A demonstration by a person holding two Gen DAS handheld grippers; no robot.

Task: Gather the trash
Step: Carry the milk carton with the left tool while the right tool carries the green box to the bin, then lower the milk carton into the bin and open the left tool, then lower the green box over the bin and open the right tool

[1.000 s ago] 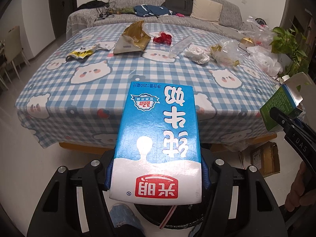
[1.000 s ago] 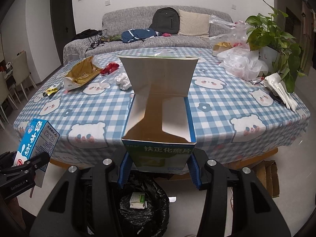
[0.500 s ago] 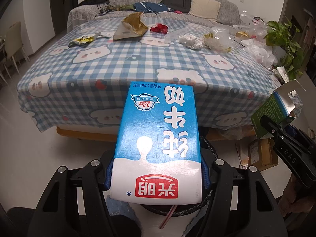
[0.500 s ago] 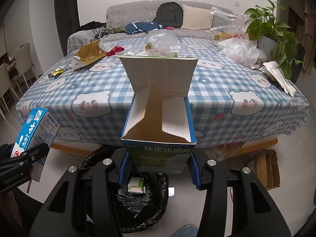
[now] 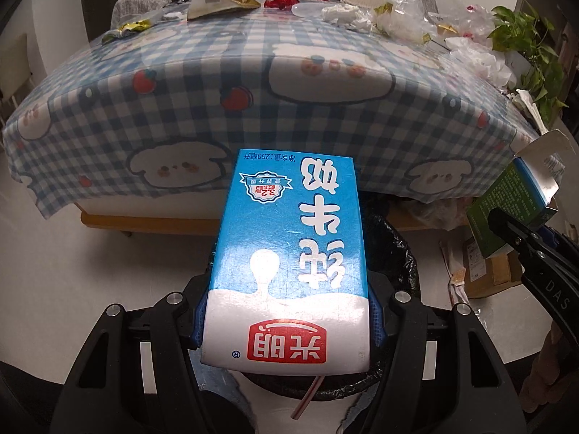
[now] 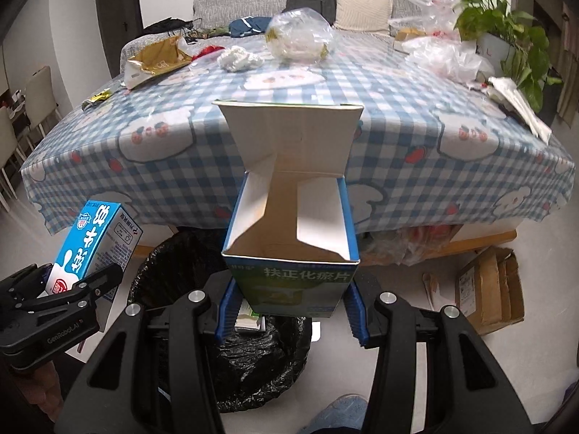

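Observation:
My left gripper is shut on a blue and white milk carton with a straw hanging from its lower end; the same carton shows at the left of the right wrist view. My right gripper is shut on an open green and white cardboard box with its flap up, which appears as a green box in the left wrist view. Both held things hang over a bin lined with a black bag, whose rim lies behind the carton. A small box lies inside the bag.
The table with a blue checked cloth stands just behind the bin and carries a gold bag, crumpled tissue, clear plastic bags and a potted plant. A torn cardboard box lies on the floor at the right.
Both grippers have sunk with their loads from above table height to below the table's edge. The black-lined bin now sits right beneath them. Neither grip has changed.

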